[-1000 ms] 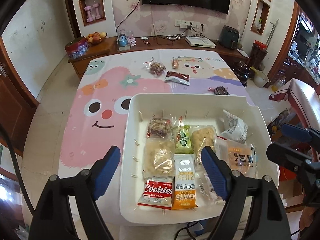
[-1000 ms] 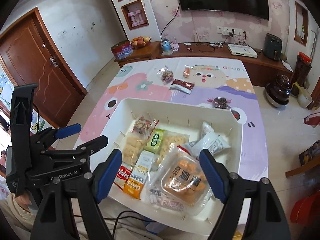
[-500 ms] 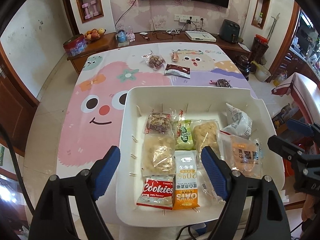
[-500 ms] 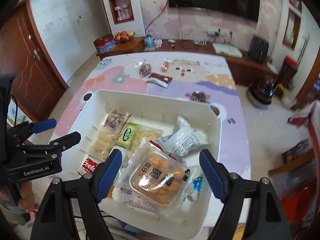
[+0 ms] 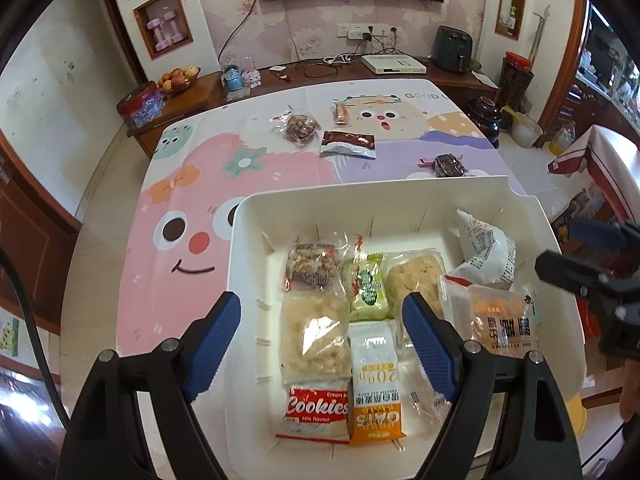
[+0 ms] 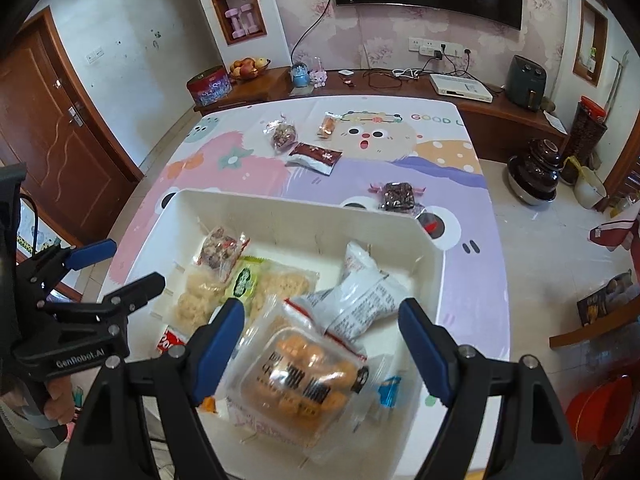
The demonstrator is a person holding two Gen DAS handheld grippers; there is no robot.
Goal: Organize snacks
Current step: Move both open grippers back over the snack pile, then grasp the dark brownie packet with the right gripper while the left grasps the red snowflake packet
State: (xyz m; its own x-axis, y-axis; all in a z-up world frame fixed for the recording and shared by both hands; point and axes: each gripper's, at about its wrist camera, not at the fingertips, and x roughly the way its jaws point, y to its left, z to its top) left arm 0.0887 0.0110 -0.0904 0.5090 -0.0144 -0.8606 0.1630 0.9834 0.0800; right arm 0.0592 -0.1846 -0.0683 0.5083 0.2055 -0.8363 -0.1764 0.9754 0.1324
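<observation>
A white bin (image 5: 240, 264) (image 6: 434, 280) sits at the near end of the table and holds several snack packs: a Cookies pack (image 5: 316, 412), an oats pack (image 5: 374, 384), a green pack (image 5: 366, 288), a white pouch (image 6: 360, 296) and an orange cake pack (image 6: 304, 380). Still on the tablecloth beyond it lie a dark red packet (image 5: 348, 144) (image 6: 316, 156), two clear nut bars (image 5: 298, 126) (image 5: 448, 164) and a small orange stick (image 5: 340, 112). My left gripper (image 5: 322, 336) is open and empty above the bin's left half. My right gripper (image 6: 322, 344) is open and empty above the cake pack.
A cartoon tablecloth (image 5: 192, 200) covers the table. A wooden sideboard (image 6: 400, 84) behind it carries a fruit bowl, a red tin, cables and a white box. Dark pots (image 6: 534, 176) stand on the floor at the right. A wooden door (image 6: 56, 140) is at the left.
Both grippers have drifted a little over the bin and the views have shifted slightly. Both stay open and empty. The snacks have not moved.
</observation>
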